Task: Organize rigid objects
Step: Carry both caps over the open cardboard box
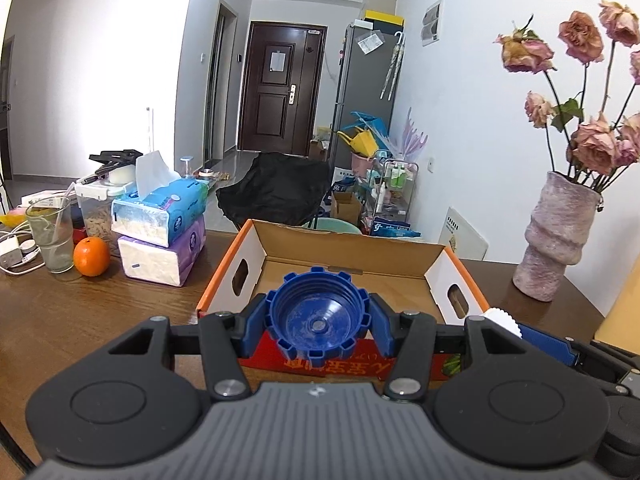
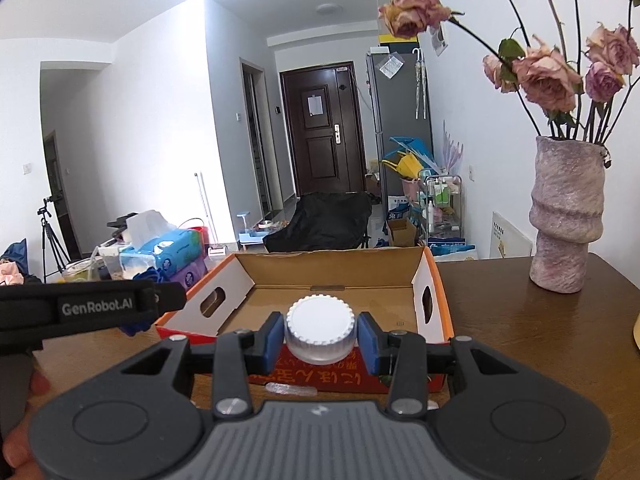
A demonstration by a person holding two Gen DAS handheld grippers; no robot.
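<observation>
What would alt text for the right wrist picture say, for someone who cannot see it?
A hand-held gripper grips a white ridged cap in front of an open, empty cardboard box on a wooden table. A vase of dried roses stands to the right.

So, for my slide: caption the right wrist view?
Right gripper carries a white cap toward the open cardboard box.

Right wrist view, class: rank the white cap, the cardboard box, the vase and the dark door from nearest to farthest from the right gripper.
1. White cap: between the right gripper's pads.
2. Cardboard box: just ahead on the table.
3. Vase: far right on the table.
4. Dark door: across the room.
</observation>
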